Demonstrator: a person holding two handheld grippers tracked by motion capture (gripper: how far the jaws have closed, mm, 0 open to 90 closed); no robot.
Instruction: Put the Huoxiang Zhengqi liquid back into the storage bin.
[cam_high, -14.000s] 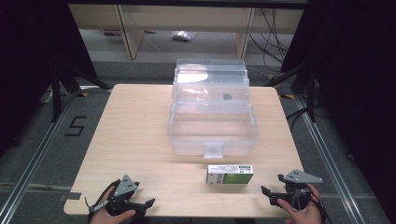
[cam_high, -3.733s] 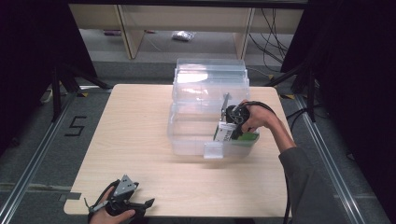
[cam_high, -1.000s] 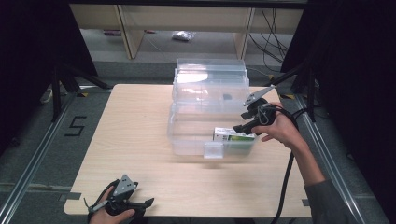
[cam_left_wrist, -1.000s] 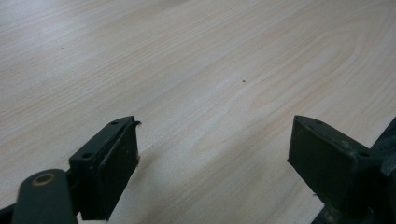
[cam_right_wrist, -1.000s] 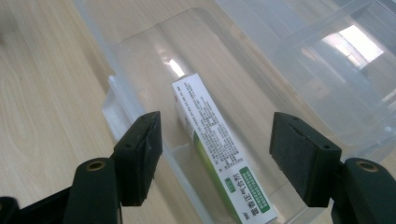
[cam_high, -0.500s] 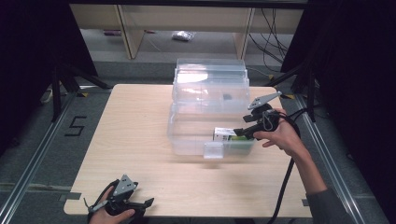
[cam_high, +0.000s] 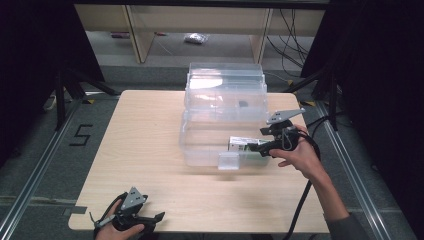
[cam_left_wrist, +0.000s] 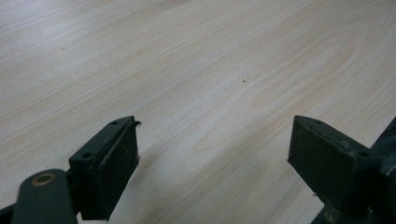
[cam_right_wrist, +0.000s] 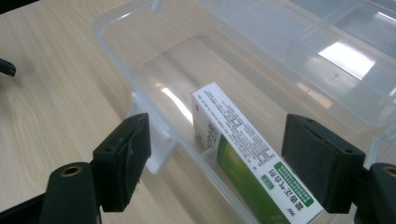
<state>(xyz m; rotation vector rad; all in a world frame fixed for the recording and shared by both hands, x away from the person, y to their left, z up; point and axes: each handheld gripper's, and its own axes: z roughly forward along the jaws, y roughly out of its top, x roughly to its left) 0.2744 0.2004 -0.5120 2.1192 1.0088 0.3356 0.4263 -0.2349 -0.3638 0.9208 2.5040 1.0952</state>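
Desk (cam_high: 150, 130) carrying a clear bin (cam_high: 200, 145), lid back for loading. The box (cam_right_wrist: 243, 154) lies inside along the near wall, its end cut off. Right claw (cam_high: 261, 146), its jaws just opened and empty, is released over it. Left claw (cam_high: 150, 220), parked at the near edge, is released.

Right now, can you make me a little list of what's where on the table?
box: green and white carton lying inside the clear plastic bin
right gripper: jaws apart, just been opening, at the bin's right side, not pressing the carton
left gripper: open, at the near edge of the wooden table, holding nothing
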